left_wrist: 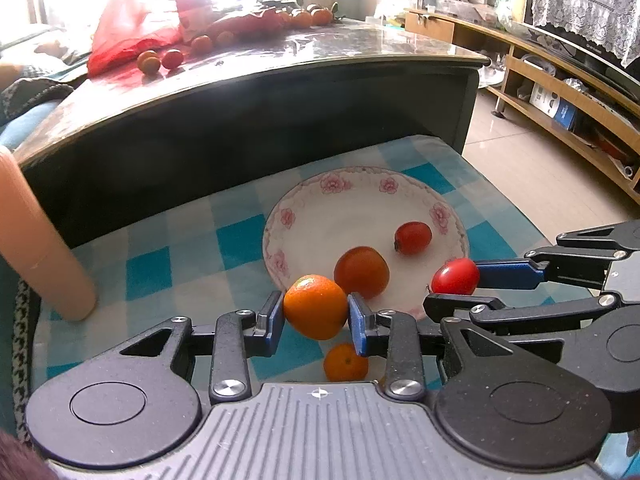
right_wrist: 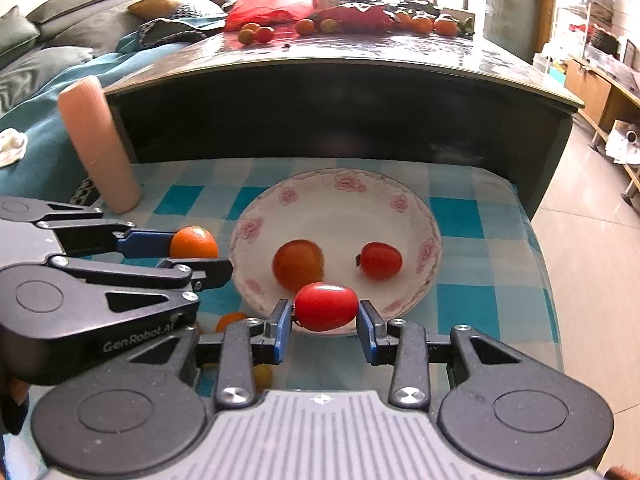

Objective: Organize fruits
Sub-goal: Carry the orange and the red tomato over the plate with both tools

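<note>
From my left wrist cam, my left gripper [left_wrist: 316, 312] is pinching a small orange [left_wrist: 315, 306] just off the near rim of the floral plate [left_wrist: 320, 216], which holds an orange-red tomato [left_wrist: 361, 271] and a red cherry tomato [left_wrist: 413, 237]. Another small orange [left_wrist: 345, 361] sits on the checkered cloth [left_wrist: 168, 248] below. From the right wrist cam, my right gripper [right_wrist: 325, 322] is clamped on a red cherry tomato [right_wrist: 326, 306] over the plate's near edge, left gripper just beside it.
</note>
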Motion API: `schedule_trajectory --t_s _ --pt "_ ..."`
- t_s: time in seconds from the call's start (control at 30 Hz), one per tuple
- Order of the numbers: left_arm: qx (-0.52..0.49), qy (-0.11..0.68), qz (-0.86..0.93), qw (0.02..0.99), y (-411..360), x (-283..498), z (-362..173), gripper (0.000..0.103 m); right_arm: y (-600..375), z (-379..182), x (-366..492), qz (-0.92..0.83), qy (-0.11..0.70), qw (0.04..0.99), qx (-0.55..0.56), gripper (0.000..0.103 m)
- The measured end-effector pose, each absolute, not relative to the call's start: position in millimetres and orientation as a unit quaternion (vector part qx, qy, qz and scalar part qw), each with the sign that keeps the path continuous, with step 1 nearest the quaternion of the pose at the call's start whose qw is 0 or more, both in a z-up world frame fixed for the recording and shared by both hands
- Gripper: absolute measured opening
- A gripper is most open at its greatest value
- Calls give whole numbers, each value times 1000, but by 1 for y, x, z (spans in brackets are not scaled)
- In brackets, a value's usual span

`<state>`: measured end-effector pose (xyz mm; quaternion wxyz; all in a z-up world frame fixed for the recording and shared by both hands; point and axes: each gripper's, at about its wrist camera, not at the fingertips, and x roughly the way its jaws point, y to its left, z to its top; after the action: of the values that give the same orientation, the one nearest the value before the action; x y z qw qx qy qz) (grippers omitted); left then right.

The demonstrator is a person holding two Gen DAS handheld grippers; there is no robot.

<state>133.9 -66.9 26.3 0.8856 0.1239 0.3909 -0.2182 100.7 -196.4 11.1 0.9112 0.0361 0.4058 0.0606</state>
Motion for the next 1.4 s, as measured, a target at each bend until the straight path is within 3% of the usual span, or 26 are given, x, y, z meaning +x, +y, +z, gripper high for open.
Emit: schedule_trajectory --t_s 1.4 --pt "87 389 -227 889 -86 201 2 42 -228 -18 165 29 397 912 96 50"
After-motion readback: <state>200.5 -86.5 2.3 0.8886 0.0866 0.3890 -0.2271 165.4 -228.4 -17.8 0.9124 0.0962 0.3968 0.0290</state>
